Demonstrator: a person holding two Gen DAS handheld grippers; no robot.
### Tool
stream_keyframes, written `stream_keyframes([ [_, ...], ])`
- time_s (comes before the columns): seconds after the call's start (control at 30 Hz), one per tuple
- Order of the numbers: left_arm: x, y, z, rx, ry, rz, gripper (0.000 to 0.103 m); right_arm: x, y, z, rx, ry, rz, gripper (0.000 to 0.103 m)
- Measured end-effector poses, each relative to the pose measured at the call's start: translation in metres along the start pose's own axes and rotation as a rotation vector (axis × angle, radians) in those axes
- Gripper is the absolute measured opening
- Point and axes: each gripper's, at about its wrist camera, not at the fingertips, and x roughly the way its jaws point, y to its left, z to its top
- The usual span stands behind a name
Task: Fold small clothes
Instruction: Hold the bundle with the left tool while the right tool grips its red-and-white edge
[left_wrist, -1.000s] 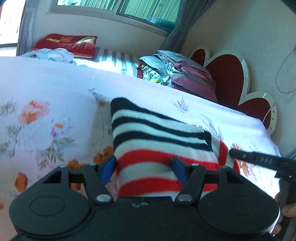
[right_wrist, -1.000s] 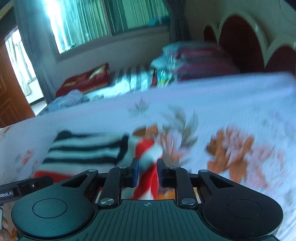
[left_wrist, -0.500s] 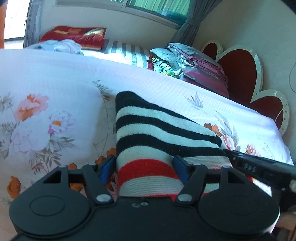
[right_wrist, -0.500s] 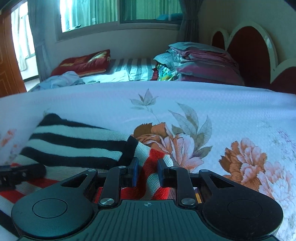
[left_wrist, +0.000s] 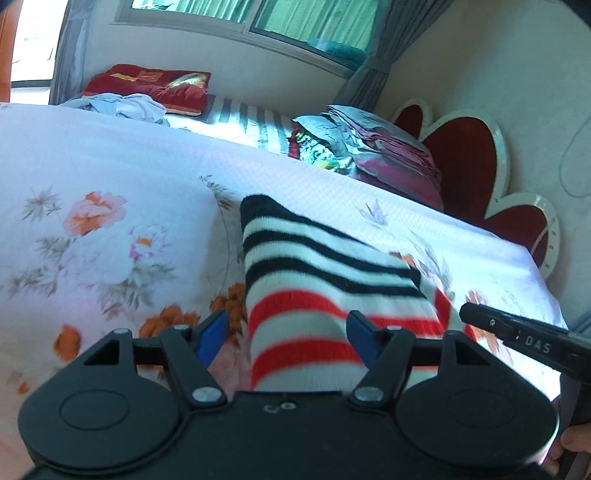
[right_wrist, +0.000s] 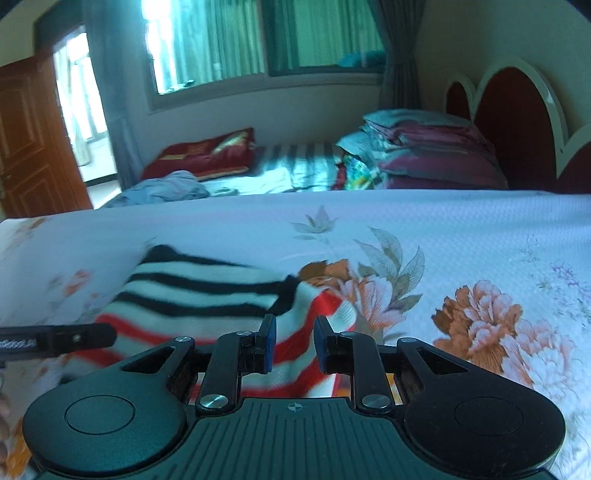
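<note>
A small knit garment with black, white and red stripes (left_wrist: 325, 288) lies on the floral bedsheet (left_wrist: 110, 206), partly folded over itself. My left gripper (left_wrist: 284, 332) is open, its blue pads wide apart over the garment's near red-striped end. In the right wrist view the garment (right_wrist: 207, 291) lies at the lower left. My right gripper (right_wrist: 294, 345) is open, its pads a little apart over the garment's red-striped right edge. Each gripper's finger shows at the side of the other's view.
A stack of folded bedding (left_wrist: 369, 147) sits at the head of the bed by the red headboard (left_wrist: 461, 155). A red cushion (left_wrist: 155, 86) and a crumpled pale cloth (left_wrist: 122, 105) lie beyond the bed. A wooden door (right_wrist: 33, 140) stands far left.
My right gripper has opened and let go of the garment's red-striped edge. My left gripper has drawn back a little, still open. The garment has settled on the sheet.
</note>
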Motion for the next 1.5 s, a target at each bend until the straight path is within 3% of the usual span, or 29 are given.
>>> stream_keyframes([
  [0.17,-0.013,-0.001,-0.021,0.011,0.012,-0.026,0.069,-0.022,0.013,-0.022,-0.004,0.012,0.016,0.022],
  [0.37,-0.006,-0.001,-0.031,0.031,0.017,-0.010,0.071,-0.004,0.008,-0.046,-0.016,0.071,-0.066,0.022],
  [0.43,-0.009,-0.002,-0.030,0.041,0.016,0.000,0.071,-0.005,0.002,-0.044,0.032,0.079,-0.059,0.022],
  [0.6,-0.037,-0.003,-0.035,0.056,-0.004,-0.025,0.068,-0.047,0.008,-0.047,0.053,0.042,-0.019,0.022],
  [0.77,-0.057,-0.003,-0.057,0.080,0.029,-0.051,0.068,-0.082,0.017,-0.072,0.036,0.045,-0.013,0.022],
  [1.07,-0.052,0.009,-0.091,0.030,0.090,-0.072,0.069,-0.087,0.016,-0.109,0.061,0.103,-0.066,0.022],
  [1.2,-0.048,0.001,-0.098,0.064,0.107,-0.088,0.067,-0.074,0.017,-0.112,0.076,0.120,-0.095,0.022],
  [1.33,-0.049,0.003,-0.092,0.051,0.125,-0.092,0.067,-0.076,0.009,-0.108,0.129,0.163,-0.044,0.022],
  [1.5,-0.056,-0.003,-0.076,0.073,0.101,-0.065,0.068,-0.090,0.001,-0.088,0.171,0.130,0.014,0.023],
])
